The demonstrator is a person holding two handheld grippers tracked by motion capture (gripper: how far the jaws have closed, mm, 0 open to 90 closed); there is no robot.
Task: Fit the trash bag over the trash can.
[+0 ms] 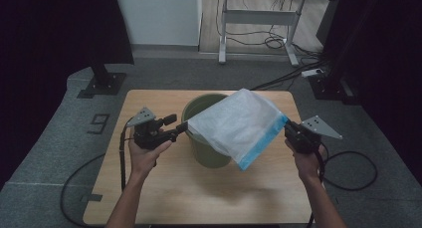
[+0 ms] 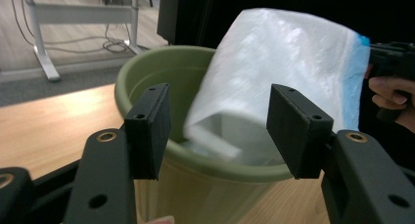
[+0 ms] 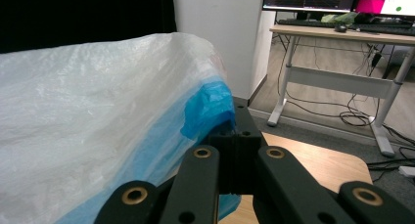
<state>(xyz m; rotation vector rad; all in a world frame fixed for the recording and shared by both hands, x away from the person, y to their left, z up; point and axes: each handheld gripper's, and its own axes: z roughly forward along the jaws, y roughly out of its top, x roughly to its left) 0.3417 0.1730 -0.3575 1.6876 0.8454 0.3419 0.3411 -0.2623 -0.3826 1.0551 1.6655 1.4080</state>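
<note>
A translucent white plastic bag (image 1: 234, 121) with a blue band along its edge hangs spread over a green bucket (image 1: 209, 156) on the wooden table (image 1: 199, 193). My right gripper (image 1: 287, 129) is shut on the bag's blue edge (image 3: 208, 104), holding it up at the bucket's right. My left gripper (image 1: 180, 128) is at the bucket's left rim, by the bag's left corner. In the left gripper view its jaws stand open (image 2: 218, 121), pads clear of the bag (image 2: 274, 72), whose lower end dips inside the bucket (image 2: 147, 72).
The table has bare wood in front of the bucket and at both sides. Cables (image 1: 94, 163) trail from each gripper to the floor. A white-legged desk (image 1: 259, 19) and a black stand base (image 1: 102, 83) stand beyond the table.
</note>
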